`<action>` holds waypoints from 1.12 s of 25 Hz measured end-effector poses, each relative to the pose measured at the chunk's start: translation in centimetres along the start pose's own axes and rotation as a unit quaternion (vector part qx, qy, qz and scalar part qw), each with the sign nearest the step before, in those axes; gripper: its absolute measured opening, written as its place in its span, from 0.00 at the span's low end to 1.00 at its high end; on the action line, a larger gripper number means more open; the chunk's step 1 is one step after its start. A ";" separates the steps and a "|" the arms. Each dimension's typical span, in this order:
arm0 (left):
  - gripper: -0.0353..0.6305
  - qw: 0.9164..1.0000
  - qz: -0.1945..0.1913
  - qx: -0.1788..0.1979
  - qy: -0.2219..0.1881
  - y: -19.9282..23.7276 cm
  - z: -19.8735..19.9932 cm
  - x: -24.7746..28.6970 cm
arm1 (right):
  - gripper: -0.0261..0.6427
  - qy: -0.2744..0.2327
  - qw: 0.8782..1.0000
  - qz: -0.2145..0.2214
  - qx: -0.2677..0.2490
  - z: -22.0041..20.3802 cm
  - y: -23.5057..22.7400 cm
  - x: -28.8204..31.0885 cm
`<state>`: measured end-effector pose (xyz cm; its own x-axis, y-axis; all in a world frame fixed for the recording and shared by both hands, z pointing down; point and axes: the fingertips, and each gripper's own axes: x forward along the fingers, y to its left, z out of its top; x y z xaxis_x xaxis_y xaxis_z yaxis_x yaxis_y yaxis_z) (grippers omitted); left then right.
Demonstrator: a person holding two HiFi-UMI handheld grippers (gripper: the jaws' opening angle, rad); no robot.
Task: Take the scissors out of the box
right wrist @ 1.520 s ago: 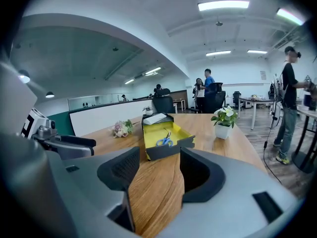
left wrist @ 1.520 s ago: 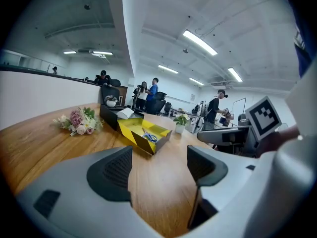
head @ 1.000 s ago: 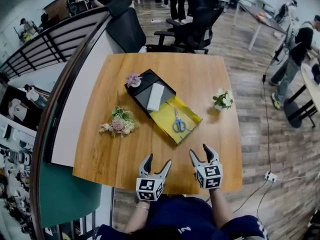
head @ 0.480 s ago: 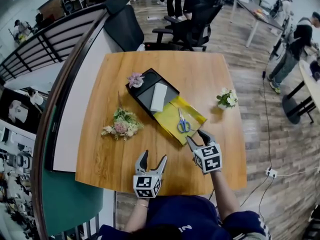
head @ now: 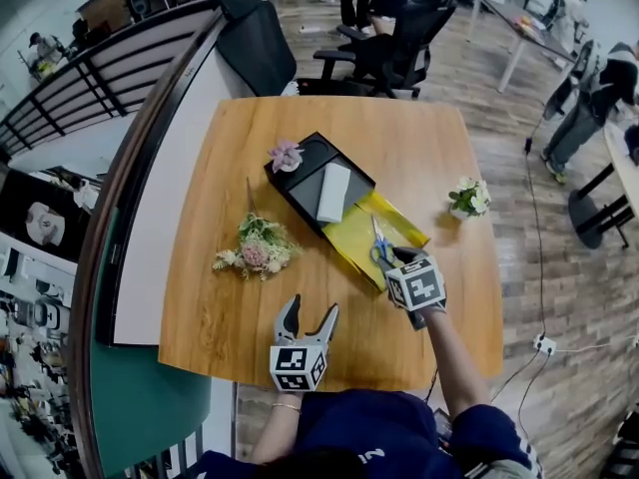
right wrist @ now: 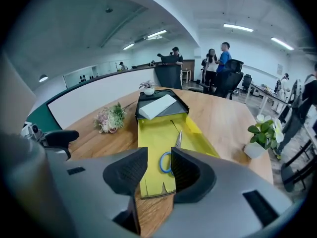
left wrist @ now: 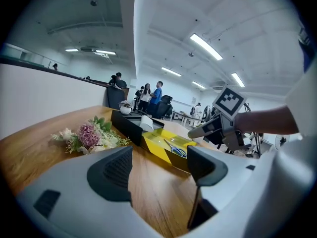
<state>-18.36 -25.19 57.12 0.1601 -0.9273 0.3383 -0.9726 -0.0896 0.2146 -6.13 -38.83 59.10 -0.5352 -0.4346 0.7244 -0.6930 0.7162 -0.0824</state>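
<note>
1. the right gripper (head: 395, 257) has crossed from the near edge of the bench (head: 230, 307) to the near end of the yellow tray (head: 349, 236) of the box (head: 303, 173), and it now tilts down into it.
2. its fingers have just been closing. they stand partly narrowed, and the blue handle loop of the scissors (right wrist: 163, 160) shows in the gap between them. i see no pad pressing on the handle, so i read the fingers as released, not yet grasping.
3. the scissors lie flat in the yellow tray, blades pointing toward the black half that holds the white block (head: 332, 193).
4. the left gripper (head: 311, 312) hovers over the near bench edge, fingers spread, nothing between them.
5. my judgement: the approach is complete, the grasp on the handle is the step in hand, and the lift has not begun.
</note>
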 end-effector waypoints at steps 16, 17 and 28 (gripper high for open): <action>0.56 1.000 0.006 -0.011 0.013 4.7 -0.3 -1.5 | 0.29 0.166 0.984 -0.004 0.061 -2.0 -3.5 7.1; 0.56 1.000 0.006 -0.011 0.013 4.9 -0.4 -1.6 | 0.29 0.176 0.982 -0.005 0.065 -2.4 -3.5 7.4; 0.56 0.999 -0.003 -0.013 0.032 6.5 -1.4 -2.0 | 0.30 0.227 0.968 -0.039 0.100 -4.7 -5.4 9.4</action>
<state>-24.78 -23.47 59.11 0.1764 -0.9014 0.3955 -0.9671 -0.0839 0.2401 -5.14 -44.23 69.61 -0.2410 -0.1655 0.9563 -0.8270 0.5506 -0.1131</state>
